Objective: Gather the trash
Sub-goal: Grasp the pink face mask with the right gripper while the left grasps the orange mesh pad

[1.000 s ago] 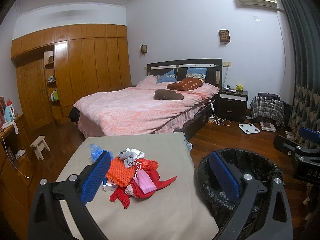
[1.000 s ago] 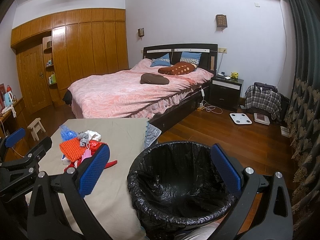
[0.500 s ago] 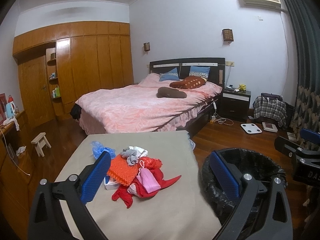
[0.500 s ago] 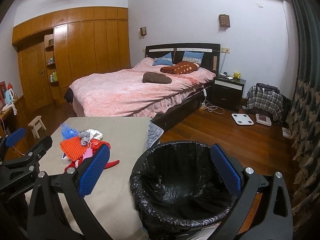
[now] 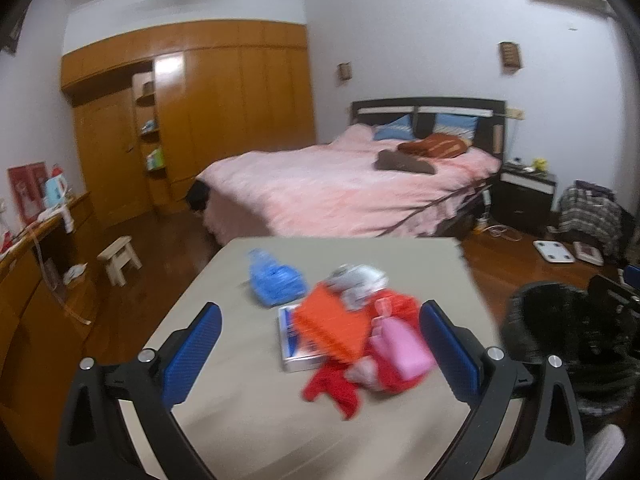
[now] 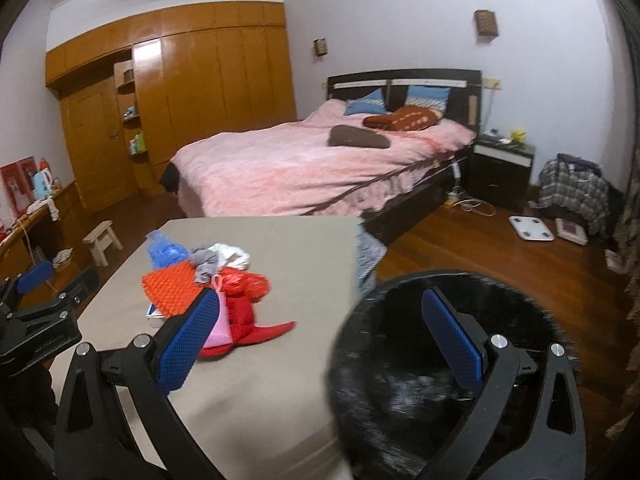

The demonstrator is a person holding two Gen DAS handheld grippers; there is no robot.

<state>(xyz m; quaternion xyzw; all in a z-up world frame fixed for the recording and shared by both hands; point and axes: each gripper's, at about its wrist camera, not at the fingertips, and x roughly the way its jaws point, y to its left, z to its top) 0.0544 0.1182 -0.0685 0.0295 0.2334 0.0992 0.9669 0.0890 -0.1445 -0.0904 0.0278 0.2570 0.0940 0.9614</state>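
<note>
A pile of trash lies on the beige table (image 5: pixel 248 412): a blue plastic bag (image 5: pixel 276 284), an orange mesh piece (image 5: pixel 332 328), a pink pouch (image 5: pixel 400 350), red cloth (image 5: pixel 340 390), a grey-white crumple (image 5: pixel 356 278) and a flat box (image 5: pixel 290 346). My left gripper (image 5: pixel 320 354) is open, just short of the pile, which sits framed between its blue pads. A black-lined bin (image 6: pixel 404 360) stands off the table's right edge. My right gripper (image 6: pixel 320 340) hangs open above the bin's near-left rim, the pile (image 6: pixel 208 280) to its left. The left gripper's body (image 6: pixel 36 316) shows at that view's left edge.
A pink-covered bed (image 6: pixel 304 168) stands beyond the table. Left of it are a wooden wardrobe (image 5: pixel 192 120), a small stool (image 5: pixel 118 254) and a sideboard (image 5: pixel 36 248). A nightstand (image 6: pixel 500 168) and a white scale (image 6: pixel 530 228) occupy the far right floor.
Both grippers have swung left and forward; the views are motion-blurred. The pile now sits between the left gripper's fingers, and the bin has slid right in both views.
</note>
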